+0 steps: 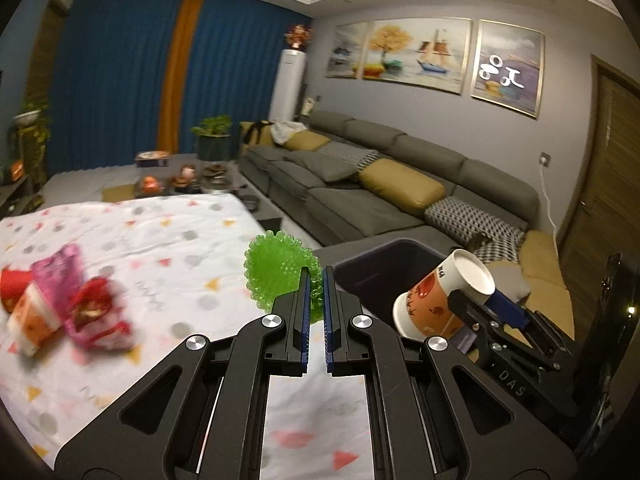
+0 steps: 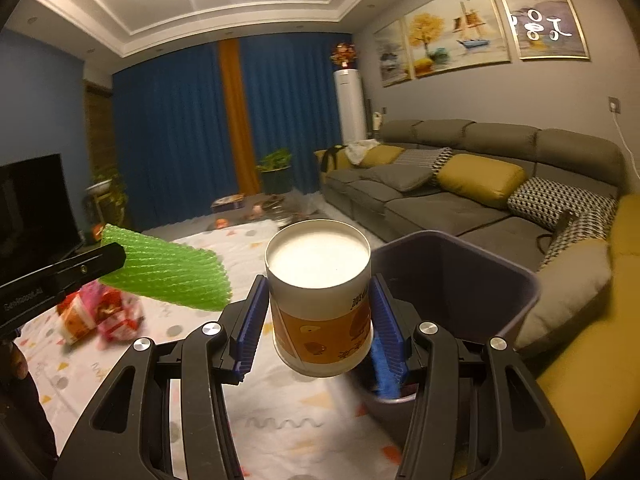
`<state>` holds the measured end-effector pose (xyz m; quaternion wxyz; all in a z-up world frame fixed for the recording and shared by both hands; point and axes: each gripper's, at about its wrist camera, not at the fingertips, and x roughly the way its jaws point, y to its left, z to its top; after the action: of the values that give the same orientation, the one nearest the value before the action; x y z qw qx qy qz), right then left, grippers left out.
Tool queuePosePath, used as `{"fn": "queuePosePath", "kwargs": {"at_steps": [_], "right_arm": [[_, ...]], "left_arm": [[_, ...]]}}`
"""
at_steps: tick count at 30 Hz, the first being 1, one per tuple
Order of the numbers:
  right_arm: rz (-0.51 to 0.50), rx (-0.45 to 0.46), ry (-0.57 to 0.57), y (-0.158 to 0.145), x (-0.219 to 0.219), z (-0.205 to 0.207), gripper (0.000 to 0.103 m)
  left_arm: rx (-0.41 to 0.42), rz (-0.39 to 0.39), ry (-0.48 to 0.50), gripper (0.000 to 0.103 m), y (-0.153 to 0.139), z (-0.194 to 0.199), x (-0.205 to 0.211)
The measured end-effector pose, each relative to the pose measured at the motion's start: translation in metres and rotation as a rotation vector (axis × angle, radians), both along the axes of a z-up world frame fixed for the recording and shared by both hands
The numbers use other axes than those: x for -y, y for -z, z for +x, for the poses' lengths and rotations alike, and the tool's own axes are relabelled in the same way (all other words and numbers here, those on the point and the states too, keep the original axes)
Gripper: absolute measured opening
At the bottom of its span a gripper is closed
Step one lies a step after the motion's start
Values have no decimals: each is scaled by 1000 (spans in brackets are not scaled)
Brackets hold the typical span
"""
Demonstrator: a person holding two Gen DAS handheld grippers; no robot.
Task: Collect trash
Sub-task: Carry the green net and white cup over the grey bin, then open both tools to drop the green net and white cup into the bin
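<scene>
Wrappers (image 1: 80, 312) and a small carton are lying on the patterned cloth of the counter (image 1: 168, 240), well left of the bin (image 2: 460, 280); a grey sofa (image 1: 380, 184) is sitting beyond. The bin's inside is looking dark, contents unclear. The left tongs (image 1: 316, 280) are pinching a green foam net (image 1: 280, 276). The right tongs (image 2: 320, 312) are gripping a paper cup (image 2: 320, 300) beside the bin's rim. Only the right view is showing the net's ribbed length and a TV (image 2: 36, 204).

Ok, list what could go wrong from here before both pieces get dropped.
1. The paper cup is held at the near rim of the dark bin, not over its middle; released now, it may land on the patterned cloth.
2. The green foam net is pinched only at its edge by the left gripper and may slip.
</scene>
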<state>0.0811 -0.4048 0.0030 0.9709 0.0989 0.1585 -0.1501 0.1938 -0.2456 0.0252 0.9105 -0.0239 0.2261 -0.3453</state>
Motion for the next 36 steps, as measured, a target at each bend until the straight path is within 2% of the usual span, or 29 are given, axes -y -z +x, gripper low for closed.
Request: {"fn": "queuePosePath", "kwargs": {"at_steps": [10, 16, 26, 36], "right_arm": [[19, -7, 92, 10, 35, -5, 51], [39, -29, 111, 23, 47, -7, 51], [45, -58, 114, 33, 55, -3, 51], [52, -93, 105, 42, 54, 4, 51]], "left_arm": [[-20, -40, 125, 5, 5, 14, 65], [-58, -43, 184, 5, 22, 21, 98], [-149, -24, 240, 5, 53, 31, 123], [-210, -1, 285, 5, 71, 33, 129]]}}
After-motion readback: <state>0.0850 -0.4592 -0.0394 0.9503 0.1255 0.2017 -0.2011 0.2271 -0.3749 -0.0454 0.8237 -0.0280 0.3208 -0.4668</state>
